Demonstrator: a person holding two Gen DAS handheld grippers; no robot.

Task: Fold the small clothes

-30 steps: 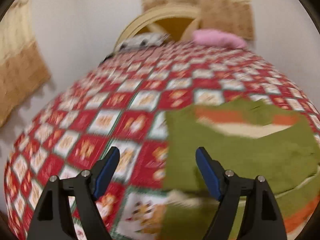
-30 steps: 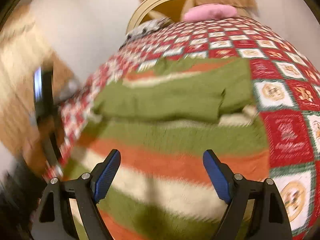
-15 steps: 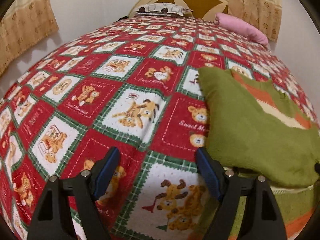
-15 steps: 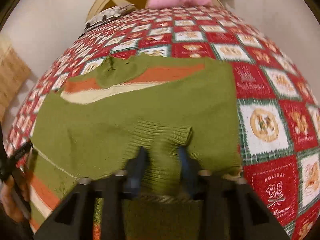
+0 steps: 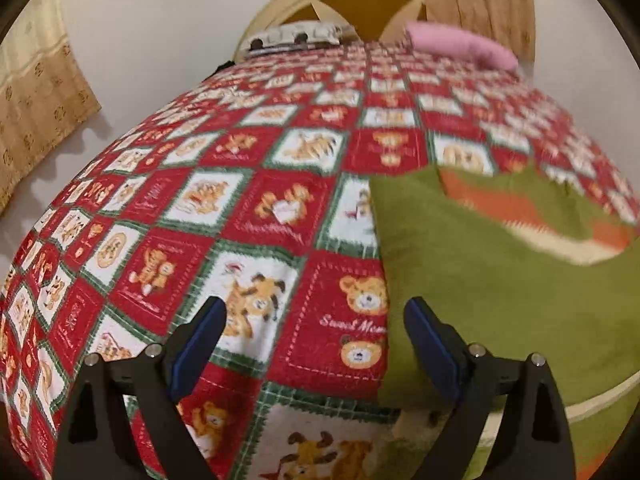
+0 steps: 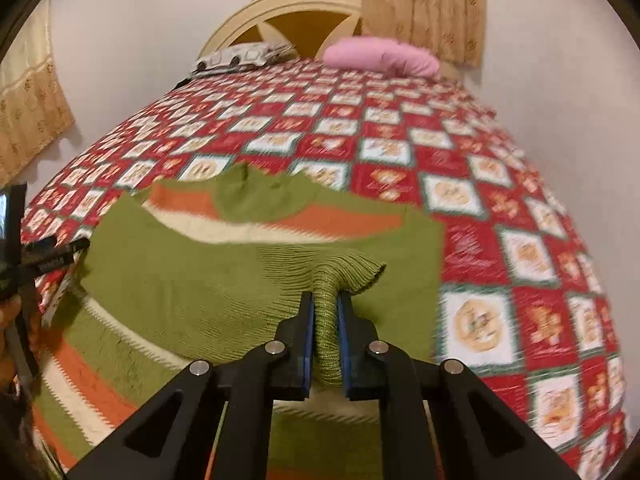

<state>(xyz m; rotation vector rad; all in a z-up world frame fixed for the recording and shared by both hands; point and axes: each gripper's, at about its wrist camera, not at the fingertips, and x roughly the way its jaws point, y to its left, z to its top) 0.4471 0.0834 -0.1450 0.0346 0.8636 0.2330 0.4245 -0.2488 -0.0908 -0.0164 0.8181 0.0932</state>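
Right now, what your 2 cameras give you:

Writing: on the bedspread (image 5: 248, 208) you can read "Sweet Mem…" stitched in white on a red square beside 2 bear faces; the rest of the word is hidden under the sweater. Other squares carry writing too blurred to read.

Sweater (image 6: 192, 280): green knit with orange and cream stripes, lying on the near part of the bed. A green sleeve is folded across the body, and its ribbed cuff (image 6: 352, 272) fans out just past your right fingers. The collar end points toward the headboard (image 6: 288, 12).

Right gripper (image 6: 325, 332): nearly closed, its 2 blue pads pinching a bunched fold of the ribbed cuff.

Left gripper (image 5: 314, 344): spread wide, nothing between the fingers, poised over the bedspread at the sweater's left edge (image 5: 380, 280). The right-hand finger (image 5: 432, 344) overlaps the green knit in the left wrist view; contact cannot be told.

Far end: a pink pillow (image 6: 380, 56) and a patterned pillow (image 6: 240, 56) lie by the headboard.

Walls: beige curtains (image 6: 424, 4) hang behind the bed.
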